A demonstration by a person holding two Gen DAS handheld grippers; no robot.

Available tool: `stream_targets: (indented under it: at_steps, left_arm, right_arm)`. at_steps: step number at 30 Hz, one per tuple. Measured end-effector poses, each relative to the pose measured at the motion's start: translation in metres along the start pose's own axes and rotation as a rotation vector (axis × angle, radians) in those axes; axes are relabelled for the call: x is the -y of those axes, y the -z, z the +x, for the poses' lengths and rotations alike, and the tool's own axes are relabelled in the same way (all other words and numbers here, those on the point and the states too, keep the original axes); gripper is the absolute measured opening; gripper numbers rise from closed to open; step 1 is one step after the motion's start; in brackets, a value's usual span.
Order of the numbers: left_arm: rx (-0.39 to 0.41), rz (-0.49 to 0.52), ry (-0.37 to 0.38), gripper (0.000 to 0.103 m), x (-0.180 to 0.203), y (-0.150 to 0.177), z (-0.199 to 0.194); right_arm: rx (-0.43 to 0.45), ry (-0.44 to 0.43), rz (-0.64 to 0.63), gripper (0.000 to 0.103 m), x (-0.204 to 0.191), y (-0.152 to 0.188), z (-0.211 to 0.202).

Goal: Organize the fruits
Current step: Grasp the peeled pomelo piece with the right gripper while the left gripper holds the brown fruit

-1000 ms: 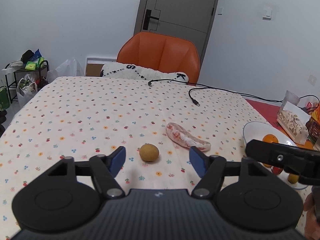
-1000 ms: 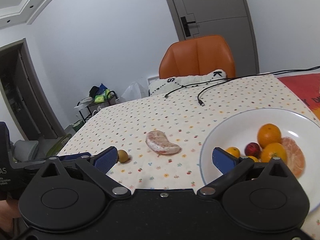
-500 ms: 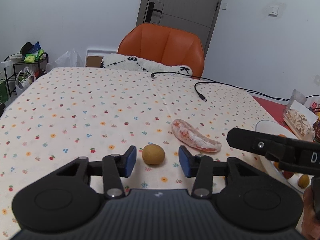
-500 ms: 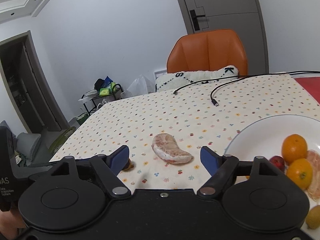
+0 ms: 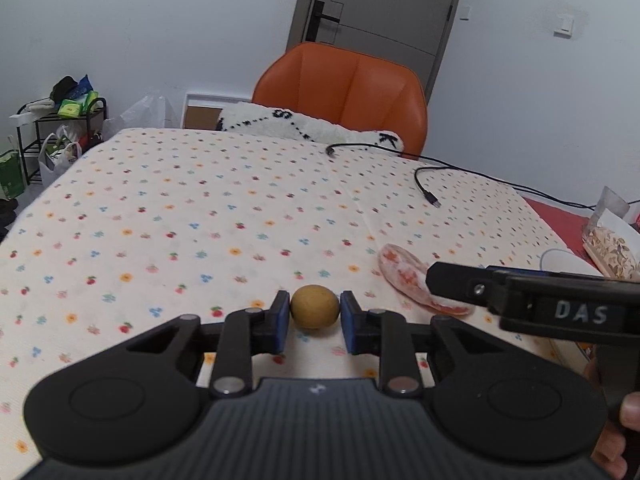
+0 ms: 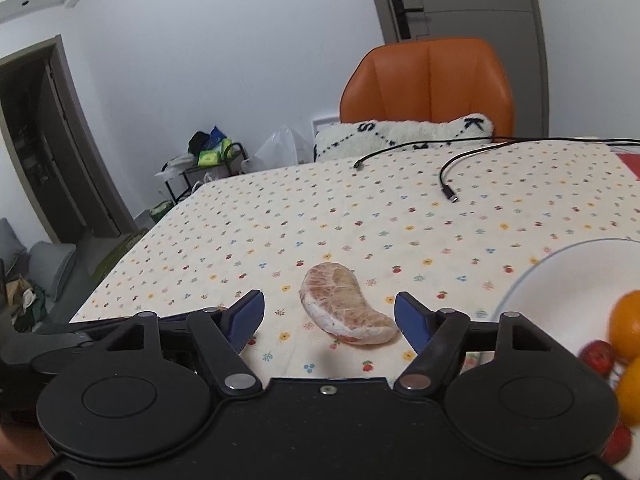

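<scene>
A small brown round fruit (image 5: 314, 306) sits on the flowered tablecloth, and my left gripper (image 5: 314, 316) is shut on it, blue pads touching both its sides. A peeled pomelo segment (image 6: 345, 305) lies on the cloth between the open fingers of my right gripper (image 6: 329, 317), which does not touch it. The segment also shows in the left wrist view (image 5: 408, 280), partly behind the right gripper's finger. A white plate (image 6: 560, 280) at the right holds oranges (image 6: 626, 325) and small red fruits (image 6: 598, 356).
A black USB cable (image 6: 448, 184) lies across the far part of the table. An orange chair (image 5: 344, 88) with a white fluffy cushion (image 5: 304, 126) stands behind it. A snack bag (image 5: 612, 248) sits at the right edge. A cluttered rack (image 5: 60, 128) stands left.
My left gripper moved forward and closed from wide open onto the brown fruit. My right gripper shifted left from the plate until the pomelo segment lay between its open fingers.
</scene>
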State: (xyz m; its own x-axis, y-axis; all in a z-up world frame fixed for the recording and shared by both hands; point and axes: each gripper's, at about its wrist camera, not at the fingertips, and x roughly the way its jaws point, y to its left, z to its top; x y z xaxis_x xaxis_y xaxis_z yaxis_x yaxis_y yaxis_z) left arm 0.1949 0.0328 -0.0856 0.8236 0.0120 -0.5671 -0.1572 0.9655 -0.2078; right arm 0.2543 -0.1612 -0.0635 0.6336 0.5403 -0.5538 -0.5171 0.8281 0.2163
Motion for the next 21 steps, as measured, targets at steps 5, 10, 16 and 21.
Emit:
stream_targets:
  at_steps: [5, 10, 16, 21]
  left_arm:
    - [0.012, -0.01, -0.017, 0.025, -0.01, -0.004, -0.003]
    - [0.017, -0.021, -0.027, 0.025, -0.018, -0.005, -0.006]
    - [0.023, -0.03, -0.031, 0.025, -0.023, -0.004, -0.01]
    - [0.031, -0.035, -0.033, 0.025, -0.025, -0.005, -0.015]
  right_arm:
    - [-0.025, -0.006, -0.024, 0.069, -0.006, -0.004, 0.013]
    - [-0.051, 0.007, -0.036, 0.064, -0.007, -0.005, 0.024]
    - [-0.079, 0.025, -0.06, 0.059, -0.009, -0.008, 0.036]
    - [-0.094, 0.036, -0.085, 0.055, -0.01, -0.01, 0.046]
